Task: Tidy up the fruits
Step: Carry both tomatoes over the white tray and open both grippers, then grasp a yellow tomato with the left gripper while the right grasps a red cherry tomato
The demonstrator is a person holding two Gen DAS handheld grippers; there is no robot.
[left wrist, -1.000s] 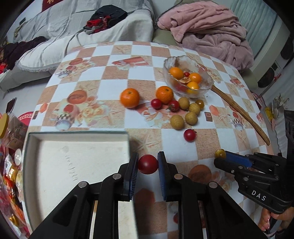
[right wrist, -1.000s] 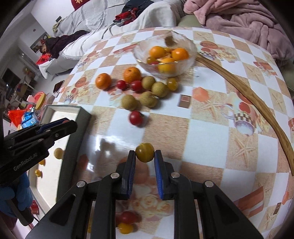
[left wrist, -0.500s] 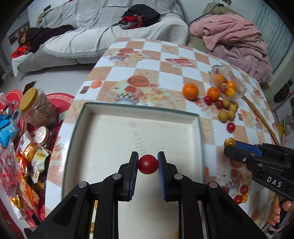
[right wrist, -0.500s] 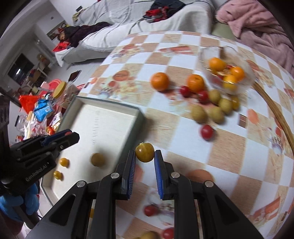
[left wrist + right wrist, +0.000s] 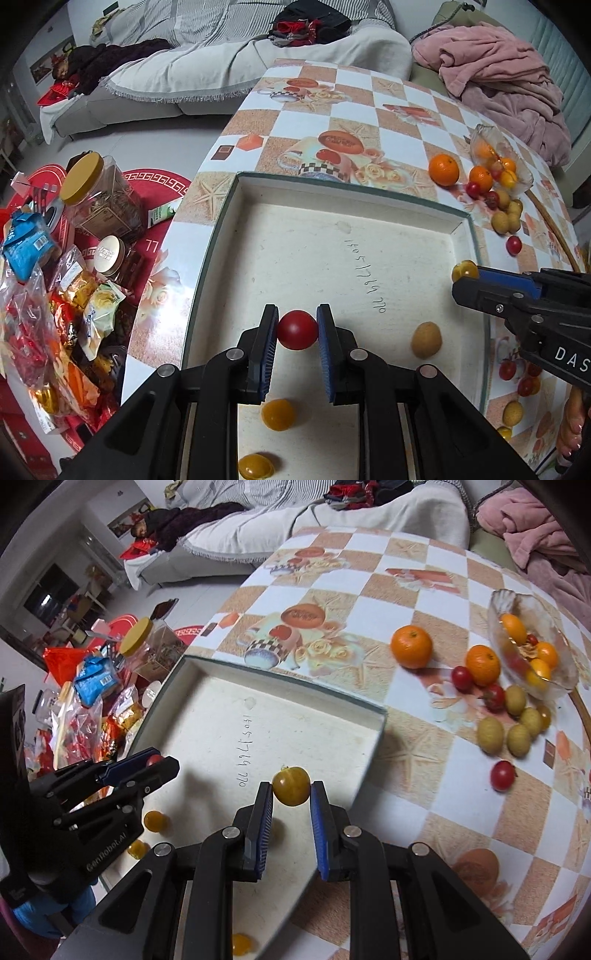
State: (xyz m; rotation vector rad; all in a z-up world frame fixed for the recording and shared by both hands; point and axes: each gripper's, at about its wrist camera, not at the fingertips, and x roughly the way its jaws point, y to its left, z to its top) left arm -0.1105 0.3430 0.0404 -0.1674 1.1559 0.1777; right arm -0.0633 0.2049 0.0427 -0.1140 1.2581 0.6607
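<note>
My left gripper (image 5: 297, 330) is shut on a red cherry tomato (image 5: 297, 329) and holds it above the white tray (image 5: 332, 192). My right gripper (image 5: 291, 788) is shut on a yellow cherry tomato (image 5: 291, 785) over the tray's right part (image 5: 288, 690); it also shows in the left wrist view (image 5: 464, 270). In the tray lie two yellow tomatoes (image 5: 277, 414) and a tan longan (image 5: 426, 339). Oranges (image 5: 411, 646), red tomatoes (image 5: 502, 775) and longans (image 5: 490, 734) lie on the checkered table by a glass bowl (image 5: 561, 672).
More small tomatoes (image 5: 517, 376) lie on the table right of the tray. A wooden stick (image 5: 554, 232) runs along the table's right side. Jars (image 5: 99, 195) and snack bags (image 5: 66, 332) crowd the floor left of the table. A sofa stands behind.
Both grippers have carried their tomatoes from over the table leftward to above the tray. The fruit pile by the bowl now lies far to the right.
</note>
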